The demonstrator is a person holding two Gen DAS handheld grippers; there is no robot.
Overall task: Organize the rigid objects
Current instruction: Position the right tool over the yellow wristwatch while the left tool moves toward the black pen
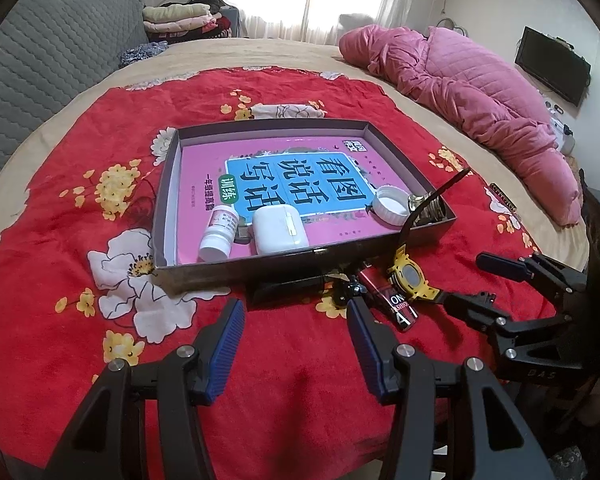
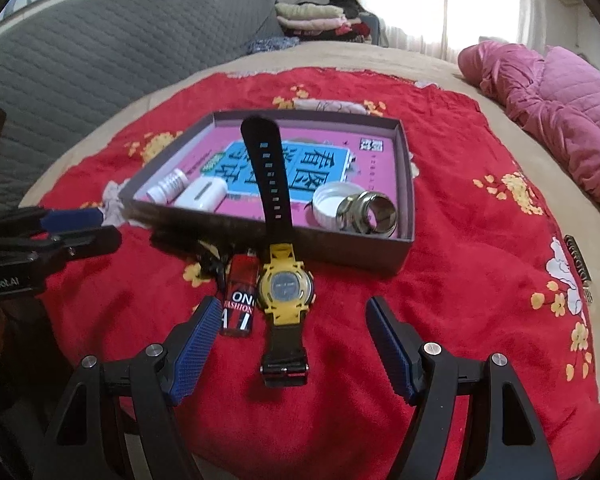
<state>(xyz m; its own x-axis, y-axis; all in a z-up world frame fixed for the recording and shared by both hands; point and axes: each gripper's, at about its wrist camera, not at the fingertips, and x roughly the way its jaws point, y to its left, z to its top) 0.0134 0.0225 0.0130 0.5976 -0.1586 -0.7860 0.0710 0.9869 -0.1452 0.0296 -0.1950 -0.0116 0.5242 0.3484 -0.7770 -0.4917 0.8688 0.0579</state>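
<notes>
Watch (image 2: pixel 286 286) lies before the tray (image 2: pixel 406 184), lighter (image 2: pixel 239 300) beside its left.

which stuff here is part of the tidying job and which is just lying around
Part of the job:
- box
- yellow watch
- red lighter
- white pill bottle
- white earbud case
- white cap
- metal ring

Just lying about:
- pink quilt
- folded clothes
- wall screen

One box (image 2: pixel 404 184), one watch (image 2: pixel 286 286), one lighter (image 2: pixel 239 300), one bottle (image 1: pixel 218 234).
</notes>
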